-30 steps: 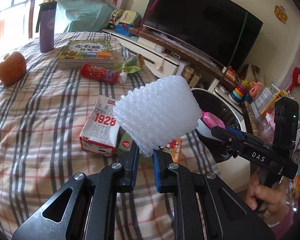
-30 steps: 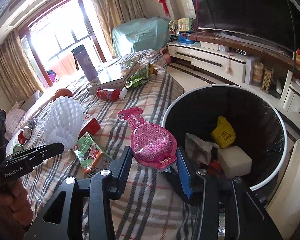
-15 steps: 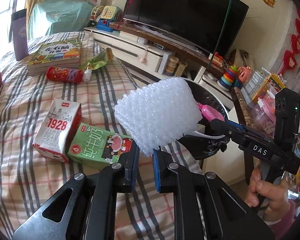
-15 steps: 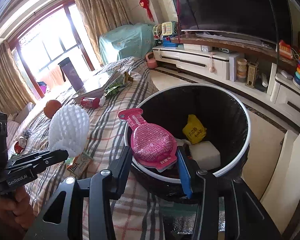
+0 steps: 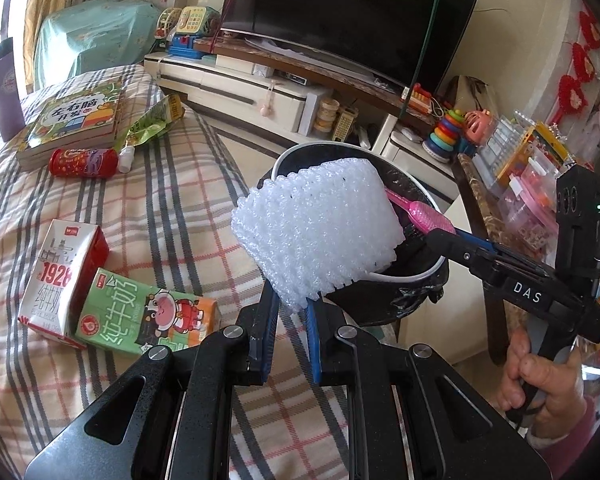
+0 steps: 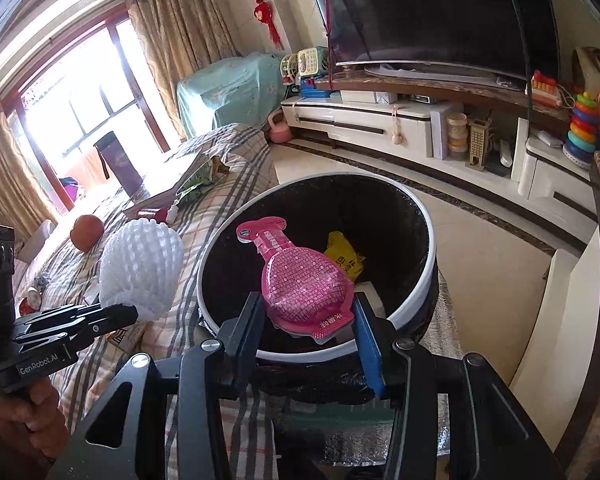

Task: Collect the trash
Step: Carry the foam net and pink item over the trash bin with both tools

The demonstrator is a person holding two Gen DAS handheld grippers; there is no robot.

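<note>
My left gripper (image 5: 290, 312) is shut on the lower edge of a white foam fruit net (image 5: 320, 232), which stands up in front of the bin; the same foam net (image 6: 140, 268) shows at the left of the right wrist view, beside the bin. My right gripper (image 6: 308, 320) is shut on a pink drink pouch (image 6: 304, 284), held over the near side of the black bin (image 6: 428, 272) with a white rim. Inside the bin lie a yellow wrapper (image 6: 344, 260) and a white block. In the left wrist view the pink pouch (image 5: 420, 212) pokes out behind the net, over the bin (image 5: 404, 276).
On the plaid cloth lie a red-and-white milk carton (image 5: 60, 276), a green milk carton (image 5: 144, 316), a red tube (image 5: 84, 162), a green wrapper (image 5: 152, 124), a book (image 5: 76, 120) and an orange fruit (image 6: 86, 232). A TV stand and toys line the wall behind the bin.
Both grippers have carried their loads from over the cloth to the bin. The pink pouch now hangs over the bin's inside, and the foam net stands at its rim.
</note>
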